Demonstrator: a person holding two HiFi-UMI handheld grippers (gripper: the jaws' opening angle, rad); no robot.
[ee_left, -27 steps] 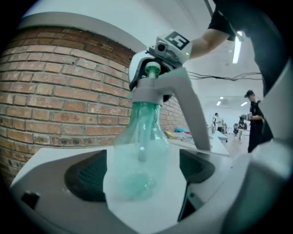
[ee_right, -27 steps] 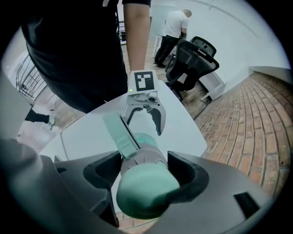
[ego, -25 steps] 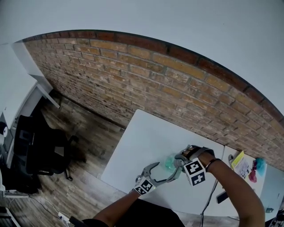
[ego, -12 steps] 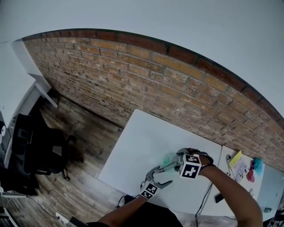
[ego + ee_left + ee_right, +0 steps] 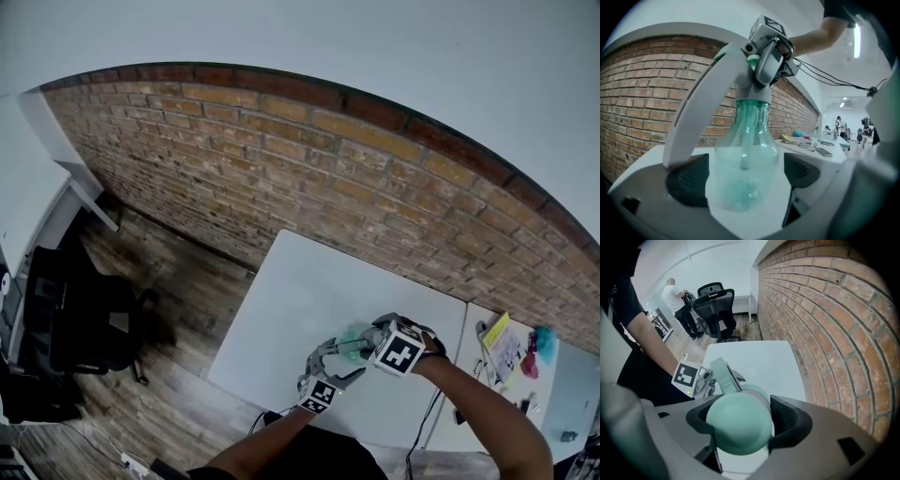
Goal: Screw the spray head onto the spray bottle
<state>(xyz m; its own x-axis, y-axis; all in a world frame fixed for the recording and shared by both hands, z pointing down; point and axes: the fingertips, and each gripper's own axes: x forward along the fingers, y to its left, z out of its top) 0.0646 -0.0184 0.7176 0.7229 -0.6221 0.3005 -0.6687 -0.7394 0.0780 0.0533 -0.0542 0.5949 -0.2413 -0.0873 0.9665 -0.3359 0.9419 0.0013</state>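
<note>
Spray bottle [image 5: 740, 140], translucent green, upright on white counter [image 5: 300, 281], toward the 6 o'clock edge in the head view. Left gripper [image 5: 746, 176] level with its belly, fingers [image 5: 686, 180] apart at 9 and 3 o'clock of the bottle, just beside its sides, thin strips of counter showing between. Right gripper [image 5: 743, 420] above at 12 o'clock, fingers clamped on mint-green spray head [image 5: 736, 432] at the top of the bottle's neck. Brick wall [image 5: 281, 159] at 12 o'clock beyond the counter. Black office chair [image 5: 717, 301] at 11 o'clock in the right gripper view, past the counter's far end.
</note>
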